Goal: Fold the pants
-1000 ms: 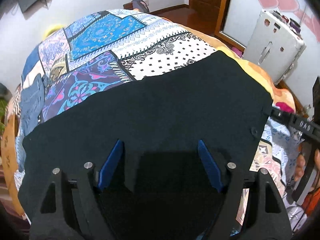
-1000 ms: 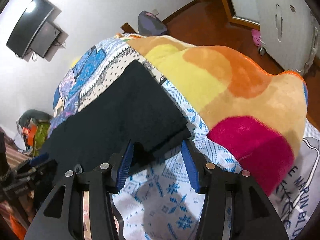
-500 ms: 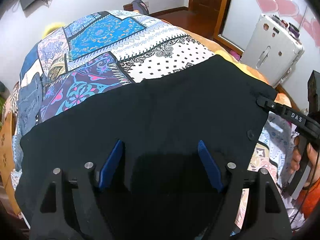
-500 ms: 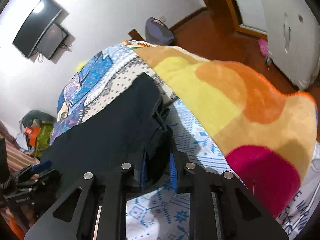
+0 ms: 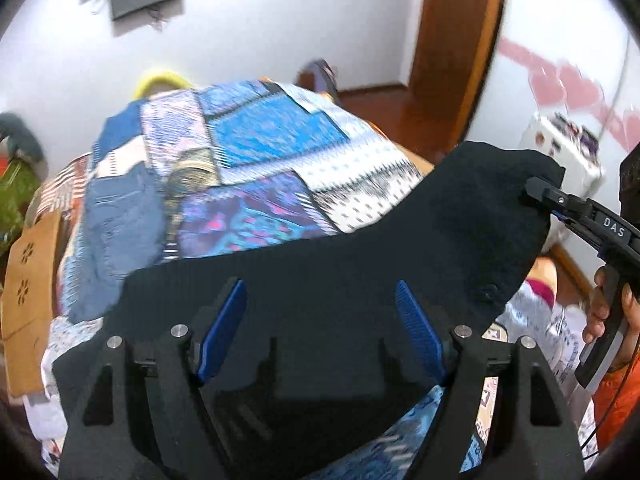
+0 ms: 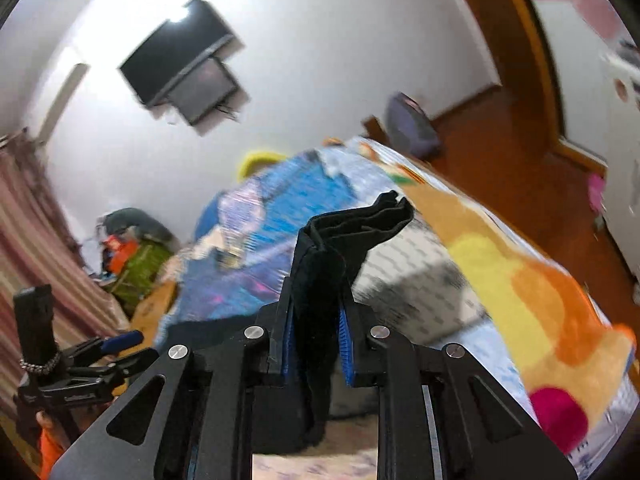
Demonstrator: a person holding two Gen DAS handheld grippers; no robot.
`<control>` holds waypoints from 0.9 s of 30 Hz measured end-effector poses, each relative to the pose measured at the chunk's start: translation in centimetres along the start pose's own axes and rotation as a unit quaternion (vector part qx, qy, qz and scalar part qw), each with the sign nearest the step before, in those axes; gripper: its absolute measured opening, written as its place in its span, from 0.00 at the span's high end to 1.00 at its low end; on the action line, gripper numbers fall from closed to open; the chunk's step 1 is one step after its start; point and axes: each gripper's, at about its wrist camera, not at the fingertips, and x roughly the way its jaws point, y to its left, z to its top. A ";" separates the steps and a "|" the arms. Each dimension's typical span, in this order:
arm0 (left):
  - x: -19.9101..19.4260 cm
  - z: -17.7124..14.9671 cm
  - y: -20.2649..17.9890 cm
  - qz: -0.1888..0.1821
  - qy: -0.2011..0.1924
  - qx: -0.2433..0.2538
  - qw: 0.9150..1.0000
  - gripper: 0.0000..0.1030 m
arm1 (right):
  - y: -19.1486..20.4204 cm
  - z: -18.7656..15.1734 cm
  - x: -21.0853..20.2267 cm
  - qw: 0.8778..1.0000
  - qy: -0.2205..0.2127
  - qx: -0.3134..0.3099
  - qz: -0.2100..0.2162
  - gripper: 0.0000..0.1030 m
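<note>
Currently: black pants [image 5: 340,264] over patchwork bedspread [image 5: 256,168].
My right gripper [image 6: 316,344] clamps a pants corner; my left gripper [image 5: 320,328] gapes above cloth; TV [image 6: 180,64] at eleven o'clock.

Patchwork bedspread [image 5: 256,168] over the bed, orange and yellow blanket [image 6: 532,280] beside it; wall-mounted screen [image 6: 180,68]; wooden door frame [image 5: 452,56]; blurred yellow object [image 5: 160,80], perhaps a basket.

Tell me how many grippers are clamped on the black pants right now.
1. The right gripper has its jaws shut on a lifted corner of the black pants. The left gripper hovers over the pants with jaws spread wide, gripping nothing.
</note>
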 end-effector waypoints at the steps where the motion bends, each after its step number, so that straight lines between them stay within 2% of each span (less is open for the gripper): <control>1: -0.6 -0.1 0.6 0.002 -0.005 -0.006 1.000 0.25 | 1.1 0.4 0.1 1.000 -0.005 -0.009 0.010 0.84; 8: -5.9 -1.4 6.4 0.035 -0.050 -0.064 0.996 0.25 | 7.4 1.4 2.1 0.995 -0.009 -0.068 0.068 0.84; 14: -8.7 -3.6 10.6 0.063 -0.067 -0.109 0.990 0.25 | 12.0 -0.3 5.7 0.986 0.034 -0.112 0.120 0.84; 18: -9.5 -5.2 12.8 0.076 -0.062 -0.134 0.986 0.25 | 14.8 -2.8 8.6 0.975 0.085 -0.145 0.148 0.84; 22: -9.1 -6.3 13.6 0.083 -0.052 -0.143 0.985 0.25 | 16.7 -6.6 11.2 0.955 0.159 -0.183 0.168 0.84; 27: -8.0 -6.8 13.7 0.081 -0.037 -0.145 0.985 0.25 | 17.6 -11.3 13.7 0.930 0.242 -0.225 0.158 0.80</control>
